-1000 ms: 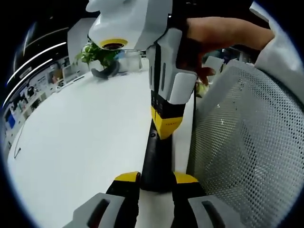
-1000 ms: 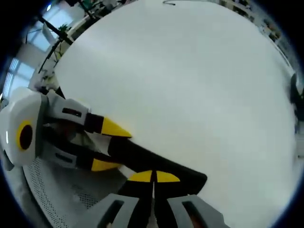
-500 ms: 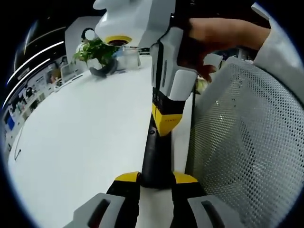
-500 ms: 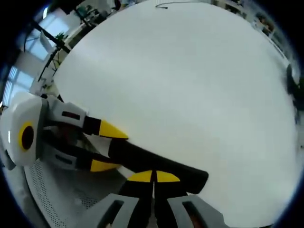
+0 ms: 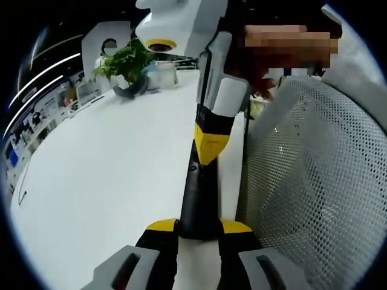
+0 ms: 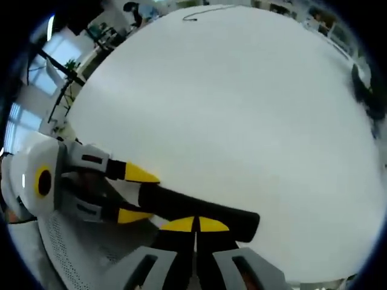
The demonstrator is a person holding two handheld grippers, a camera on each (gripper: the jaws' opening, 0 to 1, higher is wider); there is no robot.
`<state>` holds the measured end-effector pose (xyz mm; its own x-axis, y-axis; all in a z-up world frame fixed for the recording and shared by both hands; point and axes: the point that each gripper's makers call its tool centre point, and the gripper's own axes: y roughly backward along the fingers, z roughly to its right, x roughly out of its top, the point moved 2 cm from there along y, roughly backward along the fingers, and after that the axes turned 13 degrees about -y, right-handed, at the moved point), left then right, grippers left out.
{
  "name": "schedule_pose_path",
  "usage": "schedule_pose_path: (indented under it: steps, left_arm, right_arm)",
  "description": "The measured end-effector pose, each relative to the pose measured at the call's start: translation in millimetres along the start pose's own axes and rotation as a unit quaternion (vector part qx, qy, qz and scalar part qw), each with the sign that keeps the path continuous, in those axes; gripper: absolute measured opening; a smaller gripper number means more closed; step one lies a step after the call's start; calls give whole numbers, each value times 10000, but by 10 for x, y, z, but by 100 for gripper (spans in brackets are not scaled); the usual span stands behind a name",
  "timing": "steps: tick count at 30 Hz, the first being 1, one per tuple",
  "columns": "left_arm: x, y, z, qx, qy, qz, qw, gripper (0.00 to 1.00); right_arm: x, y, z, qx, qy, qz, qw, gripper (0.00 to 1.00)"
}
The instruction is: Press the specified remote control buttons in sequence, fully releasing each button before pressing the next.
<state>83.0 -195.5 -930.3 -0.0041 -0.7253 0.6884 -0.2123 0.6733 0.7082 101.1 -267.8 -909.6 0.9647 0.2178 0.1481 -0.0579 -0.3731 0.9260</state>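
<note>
**Remote pinched at one end, poked at the other**

So here's the setup: a long black remote (image 5: 199, 199) lies on the white tabletop (image 5: 103, 181), close to the edge, right next to a white mesh chair back (image 5: 314, 193).

In the left gripper view, the left gripper (image 5: 199, 228) has its yellow-tipped fingers (image 5: 162, 226) clamped on the near end of the remote, one on each side, with the black body wedged between them. The remote runs straight away from the camera. At its far end the right gripper (image 5: 210, 145) comes down from above, its yellow tip sitting on the remote's top face. Can't make out which button it's over, the surface is just too dark. Further back on the tabletop there's a green plant (image 5: 124, 60) and a dark curved thing just beside it that I can't identify.

The right gripper view shows the same thing from the other end. The right gripper's (image 6: 195, 225) fingers (image 6: 178, 225) are pressed together, no gap between the yellow tips, and they rest against the remote (image 6: 199, 211). The left gripper (image 6: 130, 193) comes in from the left with its yellow fingers straddling the remote's other end. A thin dark cable (image 6: 199, 12) lies on the far part of the tabletop (image 6: 242, 109), well apart from everything else.
</note>
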Motion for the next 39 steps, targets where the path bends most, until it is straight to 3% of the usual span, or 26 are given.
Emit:
schedule_pose_path:
  steps: [8,14,21,28,39]
  left_arm:
    - [-1,4,-3,9,10,15,10000,25]
    - [1,4,-4,11,10,30,10000,25]
    - [1,3,-8,9,9,51,10000,25]
    - [3,1,-7,14,12,69,10000,25]
    - [1,-4,-12,11,8,84,10000,25]
  right_arm:
    - [-110,-53,-11,-92,138,-198,9997,0]
    - [-90,-74,-27,-45,179,-211,9996,0]
    - [42,-36,-22,58,30,111,9999,0]
    - [-4,-119,-4,-130,330,-98,9993,0]
    - [31,-117,7,-34,-28,-192,9998,0]
